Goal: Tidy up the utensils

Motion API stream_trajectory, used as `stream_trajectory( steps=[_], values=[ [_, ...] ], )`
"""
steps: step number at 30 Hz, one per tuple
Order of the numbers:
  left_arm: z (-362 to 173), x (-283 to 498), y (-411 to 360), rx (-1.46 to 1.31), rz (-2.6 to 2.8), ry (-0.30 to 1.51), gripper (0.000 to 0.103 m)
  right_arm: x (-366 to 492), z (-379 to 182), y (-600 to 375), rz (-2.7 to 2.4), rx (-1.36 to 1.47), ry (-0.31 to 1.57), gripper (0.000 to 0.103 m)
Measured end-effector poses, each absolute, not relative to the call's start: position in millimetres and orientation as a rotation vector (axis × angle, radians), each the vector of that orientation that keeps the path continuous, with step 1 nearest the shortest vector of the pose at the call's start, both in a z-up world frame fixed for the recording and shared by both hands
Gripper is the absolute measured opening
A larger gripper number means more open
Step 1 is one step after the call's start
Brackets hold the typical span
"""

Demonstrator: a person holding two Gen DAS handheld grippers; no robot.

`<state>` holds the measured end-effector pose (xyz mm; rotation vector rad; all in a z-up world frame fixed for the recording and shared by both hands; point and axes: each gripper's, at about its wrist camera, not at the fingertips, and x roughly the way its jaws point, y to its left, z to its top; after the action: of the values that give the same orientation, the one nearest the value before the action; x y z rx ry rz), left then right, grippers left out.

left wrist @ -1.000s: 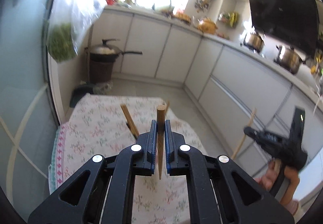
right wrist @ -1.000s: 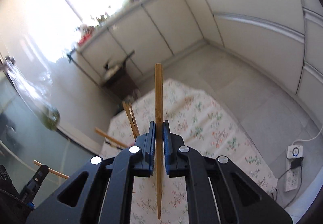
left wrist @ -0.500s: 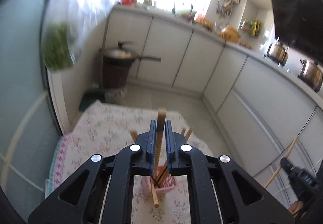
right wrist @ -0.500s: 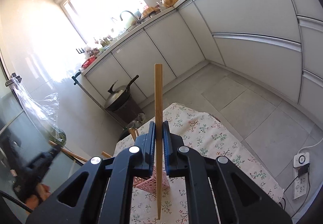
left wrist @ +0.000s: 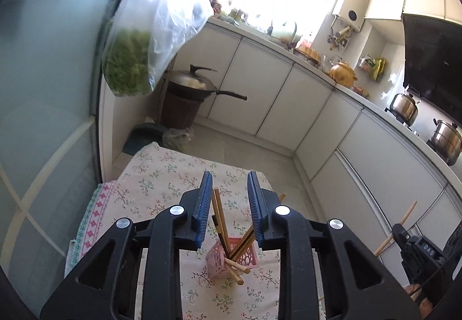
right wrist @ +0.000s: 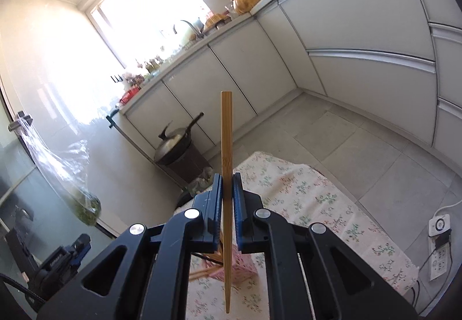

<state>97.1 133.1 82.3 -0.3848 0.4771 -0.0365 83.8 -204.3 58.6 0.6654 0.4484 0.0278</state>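
Closest in, left gripper point(left wrist: 229, 201) with its blue-padded jaws apart and opening, gripping nothing; seen through the gap, several thin wooden chopsticks point(left wrist: 220, 221) standing tilted in a small pink perforated plastic holder point(left wrist: 231, 258), two more chopstick ends poking out low at its front. Holder resting on the tabletop under a pale floral cloth point(left wrist: 161, 175). Off to the lower right of the left wrist view, right gripper point(left wrist: 415, 250) with a wooden stick rising slantwise from it. From the right wrist view, right gripper point(right wrist: 227, 198) clamped together on a single long light-wood chopstick point(right wrist: 226, 132), held nearly upright, upper end well above the pads, lower end hanging below them in front of the pink holder point(right wrist: 239, 265). Left gripper at the lower left edge of that view, dark and partly cut off. Beyond the tabletop, grey tiled floor point(left wrist: 245, 146), then a lidded dark wok point(left wrist: 192, 84) sitting on a brown bin point(left wrist: 179, 112). Hanging at the left, clear plastic bag of green vegetables point(left wrist: 128, 63). Farther back, white kitchen cabinets point(left wrist: 260, 89), a golden-brown clay pot point(left wrist: 342, 74), two steel pots point(left wrist: 404, 104) on the stove, bright window behind.
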Motion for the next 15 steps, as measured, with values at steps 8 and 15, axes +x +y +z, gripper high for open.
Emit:
stream_trajectory(
  steps=[8,15],
  values=[
    [99.3,86.1,146.1,-0.388,-0.014,0.412,0.032,112.4,75.8,-182.3,-0.032,0.709,0.307,0.008],
    [94.7,95.6,164.5,-0.449,-0.013,0.428,0.033,142.9,54.7,-128.3,-0.094,0.597,0.235,0.011]
  ],
)
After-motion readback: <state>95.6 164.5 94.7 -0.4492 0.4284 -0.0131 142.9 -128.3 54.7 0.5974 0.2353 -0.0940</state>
